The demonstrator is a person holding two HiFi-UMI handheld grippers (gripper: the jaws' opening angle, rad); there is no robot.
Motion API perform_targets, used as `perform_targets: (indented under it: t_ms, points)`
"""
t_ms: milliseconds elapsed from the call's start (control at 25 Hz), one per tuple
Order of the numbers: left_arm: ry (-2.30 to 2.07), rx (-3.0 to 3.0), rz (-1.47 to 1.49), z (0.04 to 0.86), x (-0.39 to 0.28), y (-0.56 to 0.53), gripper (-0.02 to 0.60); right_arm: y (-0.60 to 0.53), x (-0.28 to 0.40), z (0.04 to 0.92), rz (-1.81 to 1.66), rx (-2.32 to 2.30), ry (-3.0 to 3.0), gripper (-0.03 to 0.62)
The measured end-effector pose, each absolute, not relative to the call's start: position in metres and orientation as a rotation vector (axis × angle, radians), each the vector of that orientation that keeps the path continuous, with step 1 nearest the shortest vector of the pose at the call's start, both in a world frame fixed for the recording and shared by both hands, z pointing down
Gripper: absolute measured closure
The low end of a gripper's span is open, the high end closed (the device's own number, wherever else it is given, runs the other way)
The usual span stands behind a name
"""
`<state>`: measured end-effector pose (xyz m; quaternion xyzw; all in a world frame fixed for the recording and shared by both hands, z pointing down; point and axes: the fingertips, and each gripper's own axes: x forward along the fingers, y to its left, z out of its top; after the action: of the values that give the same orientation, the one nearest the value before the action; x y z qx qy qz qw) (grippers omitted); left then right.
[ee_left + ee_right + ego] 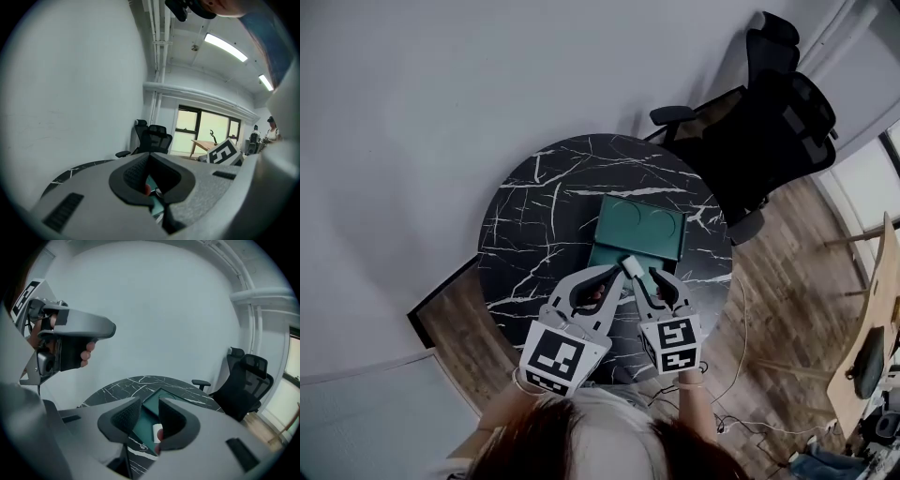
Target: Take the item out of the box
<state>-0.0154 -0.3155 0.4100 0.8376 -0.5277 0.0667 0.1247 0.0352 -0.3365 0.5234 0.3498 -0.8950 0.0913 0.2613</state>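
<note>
Only the head view shows the whole layout. A green box (609, 251) is seen open on the round marble table (544, 216), its lid (642, 223) folded toward the top of the frame with two round recesses. The white item (635, 266) is seen at the box's lower right edge, between the tips of the left gripper (614, 274) and the right gripper (654, 279). Whether it rests in the box or is lifted cannot be told there.

In the right gripper view the right claw is seen released: the jaws stand apart, and the item is framed low between them, half hidden behind the right-hand jaw and not pressed by the pads. The left gripper, held in a hand (84, 352), is shown at upper left, cut off by the frame edge.

In the left gripper view the left claw is seen clenched, tips meeting, with nothing visible between them. The item is not shown here. Only a sliver of green and a red speck (146, 189) are glimpsed through the hollow behind the tips, and what the speck is cannot be told. A chair (152, 138) and the right cube (225, 152) are seen beyond. The table is mostly hidden by the jaws.
</note>
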Motion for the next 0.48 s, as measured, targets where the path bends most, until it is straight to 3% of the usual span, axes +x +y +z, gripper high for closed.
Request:
perform_targets:
  t_ms: [480]
  points:
    - [-1.570,2.395,0.201,0.419,-0.018,-0.333,0.574,-0.352,0.036,0.585,0.302,0.841,-2.326,0.439]
